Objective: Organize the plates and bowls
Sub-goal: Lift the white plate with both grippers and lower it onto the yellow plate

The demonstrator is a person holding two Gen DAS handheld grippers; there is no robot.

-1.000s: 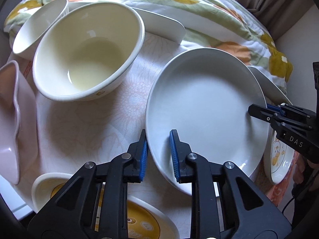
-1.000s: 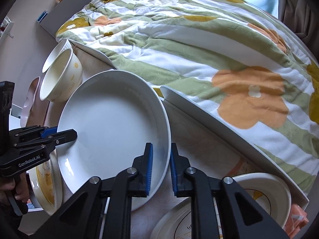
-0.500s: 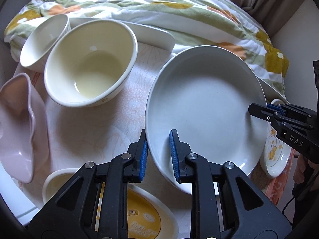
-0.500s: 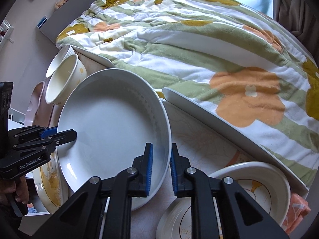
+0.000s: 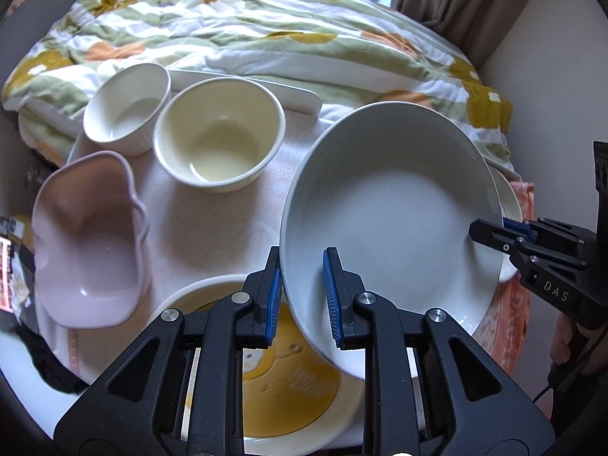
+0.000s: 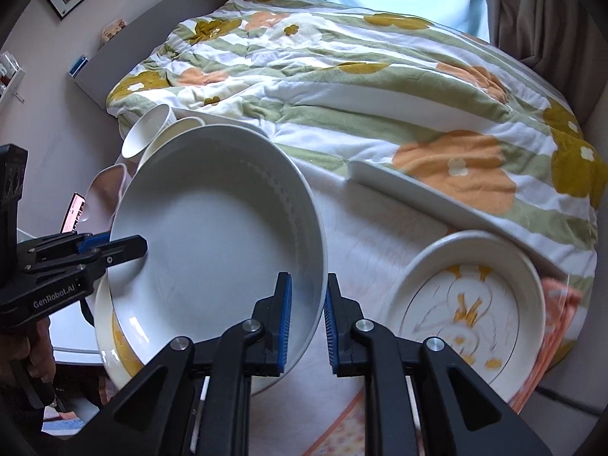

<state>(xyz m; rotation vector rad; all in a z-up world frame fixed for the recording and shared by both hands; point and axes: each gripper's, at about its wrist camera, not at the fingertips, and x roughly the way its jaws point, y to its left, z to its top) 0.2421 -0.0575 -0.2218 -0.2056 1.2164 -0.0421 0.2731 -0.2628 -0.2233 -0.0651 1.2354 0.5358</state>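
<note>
**Both grippers clamped on the rim of one wide grey-white ceramic dish, carried above a table of crockery**

Left gripper (image 5: 302, 296) and right gripper (image 6: 307, 323) are each shown pinching opposite edges of the wide, shallow grey-white ceramic dish (image 5: 391, 212), one blue pad inside the rim and one outside it. The dish is held between the two claws, tilted, and is judged to be clear of the pale patterned tablecloth (image 5: 212, 220).

Directly beneath the left gripper a white plate with a yellow centre (image 5: 288, 387) is seen; it is judged the likely resting place, though this cannot be confirmed. Ahead of the left gripper and to its left stand a cream round ceramic bowl (image 5: 218, 144) and, beyond it, a smaller white ribbed bowl (image 5: 127, 108); nearer on that side lies a pale pink, irregularly shaped bowl (image 5: 89, 243). To the right of the right gripper a white plate with orange drawings (image 6: 467, 304) is seen, and beyond it a long white rectangular tray (image 6: 410, 190) at the edge of a flower-printed quilt (image 6: 342, 76).

For the step to be done well, both grips should be kept equally firm and the two hands moved together, so that the glazed rim is not twisted out of the pads. The dish should be levelled before it is lowered, centred over its target, and neither claw opened until it is fully supported from below.
</note>
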